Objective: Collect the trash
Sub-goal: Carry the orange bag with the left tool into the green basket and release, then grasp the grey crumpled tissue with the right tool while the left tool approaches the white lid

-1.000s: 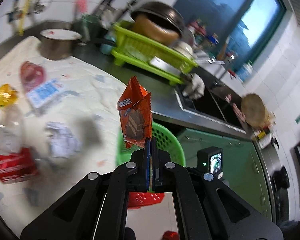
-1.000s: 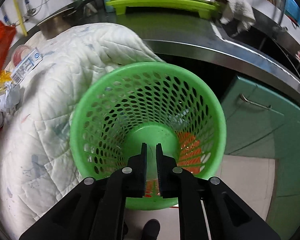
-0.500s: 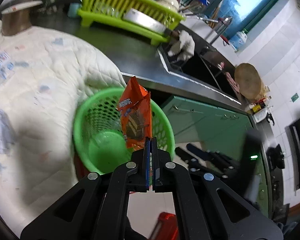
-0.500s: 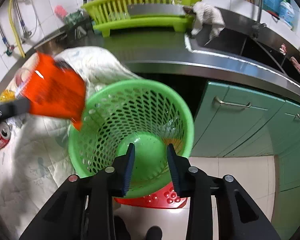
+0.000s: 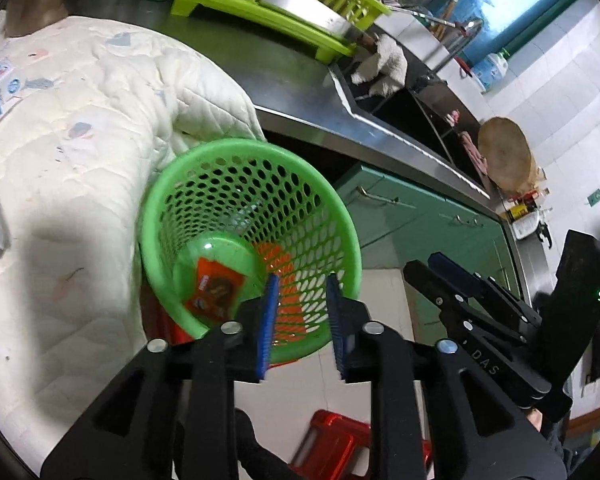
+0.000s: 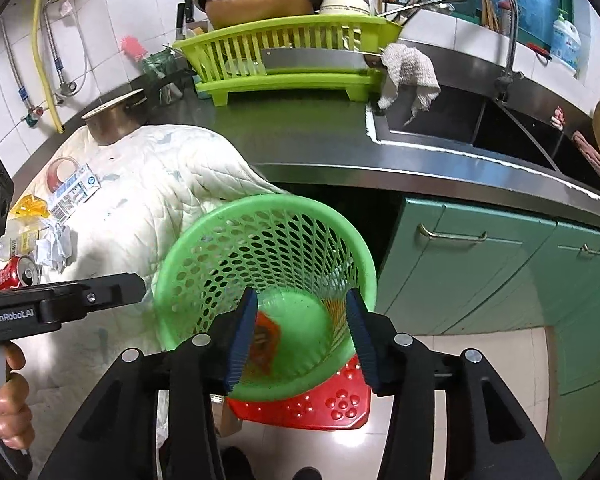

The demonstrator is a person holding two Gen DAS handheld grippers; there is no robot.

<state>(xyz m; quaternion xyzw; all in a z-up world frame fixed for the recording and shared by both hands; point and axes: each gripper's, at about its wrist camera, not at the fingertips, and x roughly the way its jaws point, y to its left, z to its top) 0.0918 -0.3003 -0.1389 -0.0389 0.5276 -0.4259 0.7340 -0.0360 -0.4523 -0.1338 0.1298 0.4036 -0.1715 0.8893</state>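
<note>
Left gripper (image 5: pixel 300 316) jaws opening, nothing between pads, poised over green basket (image 5: pixel 342 216). Right gripper (image 6: pixel 300 334) jaws also opening, empty, above same basket. Orange snack wrapper (image 5: pixel 216 292) lies loose on basket bottom, so that piece counts as done. Basket sits on red stool (image 6: pixel 324 402) beside white quilt (image 6: pixel 148 200). Left on quilt: red can (image 6: pixel 18 272), crumpled paper (image 6: pixel 54 246), yellow wrapper (image 6: pixel 28 206), blue-white label pack (image 6: pixel 74 186). Judgement: early stage, most trash uncollected.
</note>
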